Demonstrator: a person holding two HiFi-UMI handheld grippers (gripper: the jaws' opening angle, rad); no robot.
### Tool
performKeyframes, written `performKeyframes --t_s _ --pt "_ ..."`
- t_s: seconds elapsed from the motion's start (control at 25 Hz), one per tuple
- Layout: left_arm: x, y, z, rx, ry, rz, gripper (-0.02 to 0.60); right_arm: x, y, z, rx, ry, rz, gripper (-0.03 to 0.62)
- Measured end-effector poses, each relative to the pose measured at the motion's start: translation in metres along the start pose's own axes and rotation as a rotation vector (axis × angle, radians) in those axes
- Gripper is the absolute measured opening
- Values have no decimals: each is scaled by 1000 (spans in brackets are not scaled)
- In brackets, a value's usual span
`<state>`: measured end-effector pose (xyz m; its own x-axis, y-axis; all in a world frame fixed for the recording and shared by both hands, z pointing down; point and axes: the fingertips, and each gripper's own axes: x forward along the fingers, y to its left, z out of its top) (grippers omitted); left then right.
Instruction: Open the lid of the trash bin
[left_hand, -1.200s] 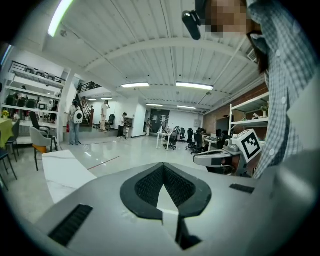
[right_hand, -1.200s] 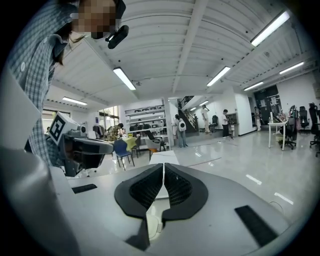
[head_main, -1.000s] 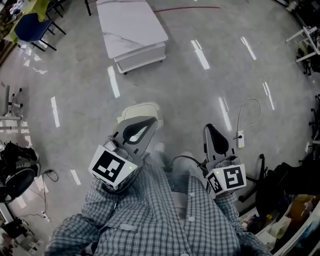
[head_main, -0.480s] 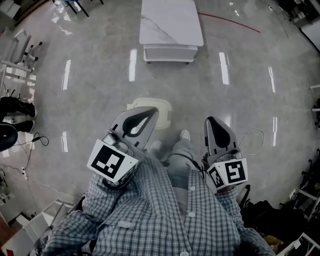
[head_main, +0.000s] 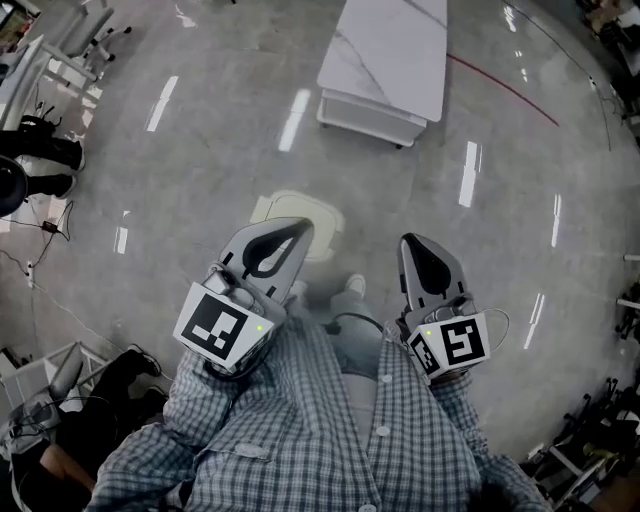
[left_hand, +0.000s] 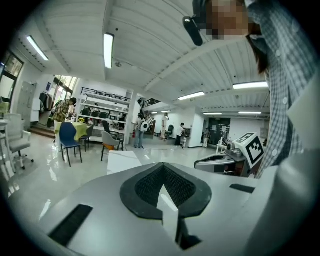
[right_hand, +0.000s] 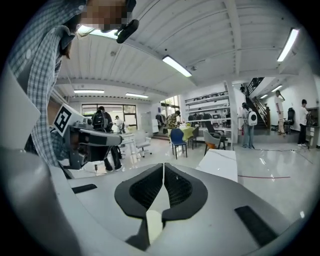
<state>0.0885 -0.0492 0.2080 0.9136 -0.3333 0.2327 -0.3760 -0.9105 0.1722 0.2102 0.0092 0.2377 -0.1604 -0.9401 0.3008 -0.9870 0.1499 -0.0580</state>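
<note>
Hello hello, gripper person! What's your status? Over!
Left gripper and right gripper shut, empty. Trash bin on floor ahead, lid looks closed, untouched. Left gripper overlaps it in head view.

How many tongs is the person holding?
2. The left tongs are at the left, above the pale trash bin; the right tongs are at the right, above the floor.

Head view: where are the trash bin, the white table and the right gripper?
trash bin (head_main: 327, 228), head view, right part of its lid.
white table (head_main: 390, 55), head view, middle of its top.
right gripper (head_main: 415, 242), head view, tip of its closed jaws.
</note>
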Motion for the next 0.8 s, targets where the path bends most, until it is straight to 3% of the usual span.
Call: performKeyframes --t_s 0.2,0.32,0.56,0.8 --pt "-2 -6 3 -18 -65 94 5 14 -4 5 -43 -10 112 25" --pt "-11 -9 -3 -46 -29 156 5 19 3 10 -67 -15 176 25" --pt "-21 -12 -5 -92 -40 265 5 29 8 18 -117 6 286 25" --pt "-32 -15 -28 -107 1 330 5 44 25 -12 -137 55 398 25"
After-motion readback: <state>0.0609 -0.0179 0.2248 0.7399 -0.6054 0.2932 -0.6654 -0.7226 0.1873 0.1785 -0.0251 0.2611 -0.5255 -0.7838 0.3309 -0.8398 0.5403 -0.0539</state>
